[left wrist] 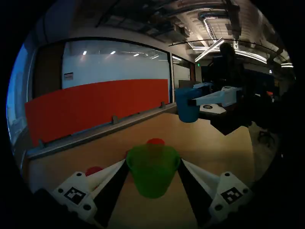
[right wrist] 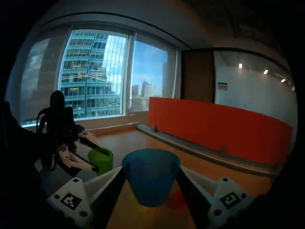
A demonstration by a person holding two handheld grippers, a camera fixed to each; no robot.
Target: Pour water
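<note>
A green cup (left wrist: 153,173) stands upright between the fingers of my left gripper (left wrist: 152,164), which is shut on it above the wooden table (left wrist: 198,141). My right gripper (right wrist: 151,171) is shut on a blue cup (right wrist: 151,183), also upright. In the left gripper view the blue cup (left wrist: 188,105) hangs farther off to the upper right, held by the right gripper (left wrist: 191,102). In the right gripper view the green cup (right wrist: 101,159) shows lower left in the left gripper (right wrist: 96,157). The cups are apart. I cannot see inside either one.
Two small red round objects (left wrist: 155,141) (left wrist: 93,170) lie on the table beyond and left of the green cup. An orange partition (left wrist: 99,103) with a metal rail runs along the table's far edge. Large windows (right wrist: 95,76) and a dark office chair (right wrist: 59,114) stand past the table's end.
</note>
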